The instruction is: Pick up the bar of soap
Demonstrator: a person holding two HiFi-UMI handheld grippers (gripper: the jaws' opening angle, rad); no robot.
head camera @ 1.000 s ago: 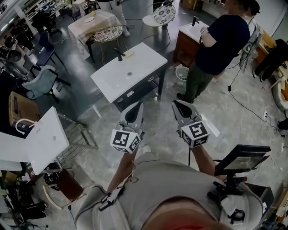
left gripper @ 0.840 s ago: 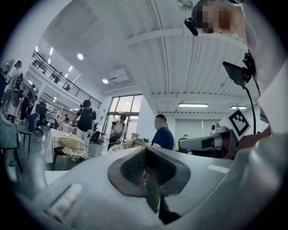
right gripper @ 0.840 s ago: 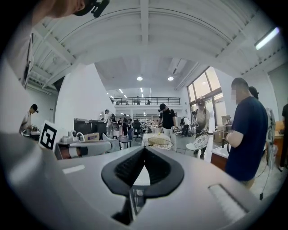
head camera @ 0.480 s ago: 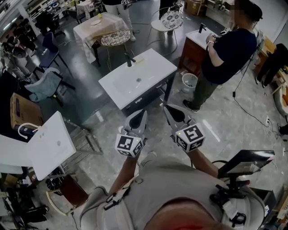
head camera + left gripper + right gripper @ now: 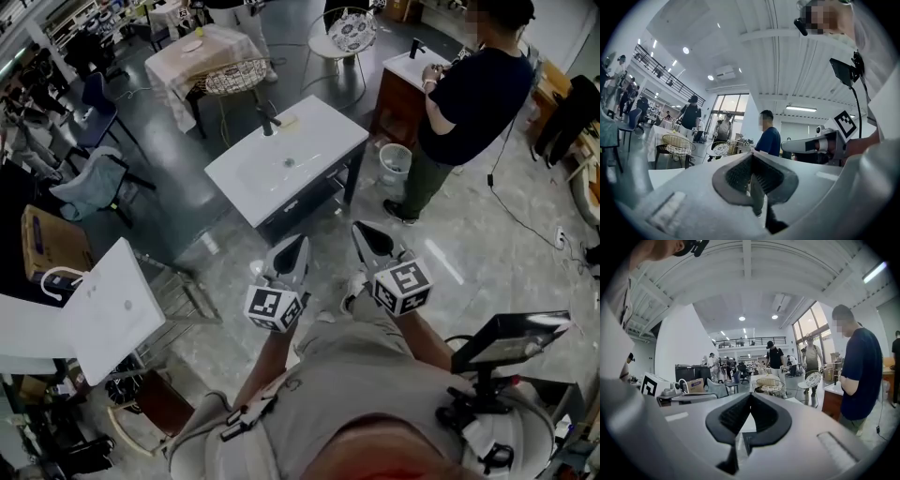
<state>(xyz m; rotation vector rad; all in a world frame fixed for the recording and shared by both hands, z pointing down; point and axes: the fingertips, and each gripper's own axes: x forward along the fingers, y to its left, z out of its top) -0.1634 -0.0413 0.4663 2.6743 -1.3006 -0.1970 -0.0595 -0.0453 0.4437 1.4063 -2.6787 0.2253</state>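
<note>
The bar of soap (image 5: 288, 120) is a small pale yellow block at the back edge of a white sink counter (image 5: 319, 141), just right of the black faucet (image 5: 267, 122). Both grippers are held close to my body, well short of that counter and over the floor. The left gripper (image 5: 298, 241) is shut with nothing between its jaws, and its tips meet in the left gripper view (image 5: 751, 157). To its right, the right gripper (image 5: 360, 228) is also shut and empty, with its pads together in the right gripper view (image 5: 750, 397).
A person in a dark shirt (image 5: 464, 98) stands at a second sink (image 5: 405, 66) to the right, with a white bin (image 5: 394, 164) beside it. Another white sink top (image 5: 103, 305) is at the left. A wire basket chair (image 5: 230, 75) stands behind the counter, and a screen on a stand (image 5: 511, 333) is at my right.
The sink counter has drawn slightly nearer in the head view. Both grippers sit lower in the frame and stay shut and empty.
</note>
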